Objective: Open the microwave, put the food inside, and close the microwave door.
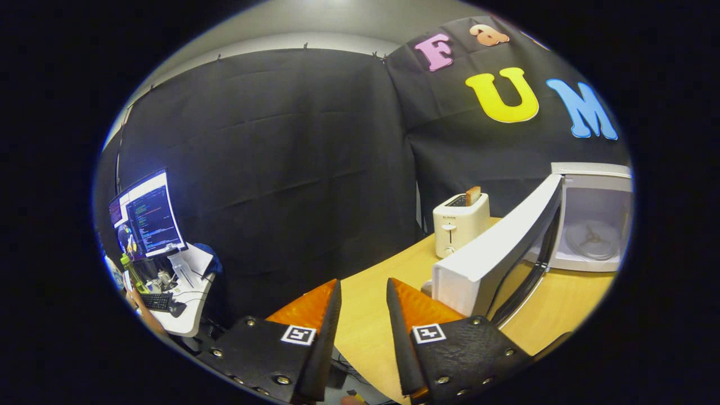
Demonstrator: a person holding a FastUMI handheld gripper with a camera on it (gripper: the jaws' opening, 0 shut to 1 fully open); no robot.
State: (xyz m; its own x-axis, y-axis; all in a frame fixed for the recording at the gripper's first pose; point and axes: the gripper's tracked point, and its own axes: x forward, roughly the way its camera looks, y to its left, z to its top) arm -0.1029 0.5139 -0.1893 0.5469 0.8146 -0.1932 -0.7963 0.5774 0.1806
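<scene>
Wooden table (365, 315), pale yellow, runs from lower centre of the frame toward the right. Gripper (363, 292) sits at bottom centre, fingers spread apart with bare tabletop showing in the gap; nothing held between them.

Microwave (590, 219), white, at the right of the frame on the table. Its door (500, 247) stands swung wide open, the near edge of the door just ahead of and to the right of the right finger (419, 306). Not clear whether that finger touches the door; they look very close. Cavity open to view, glass turntable (590, 239) lying inside, nothing resting on it.

Toaster (460, 224), cream-white, stands on the table behind the door, centre right of the frame, against the black cloth wall (270, 157). A slice of toast (473, 195) sticks up out of its slot, upright, browned. That is the only food seen; it is well beyond the fingers.

Lower left of the frame: a separate white desk (188, 304) with a lit monitor (147, 216), a keyboard (156, 301), a green bottle (130, 271) and small clutter. A person's forearm (147, 318) reaches along that desk's near edge.
</scene>
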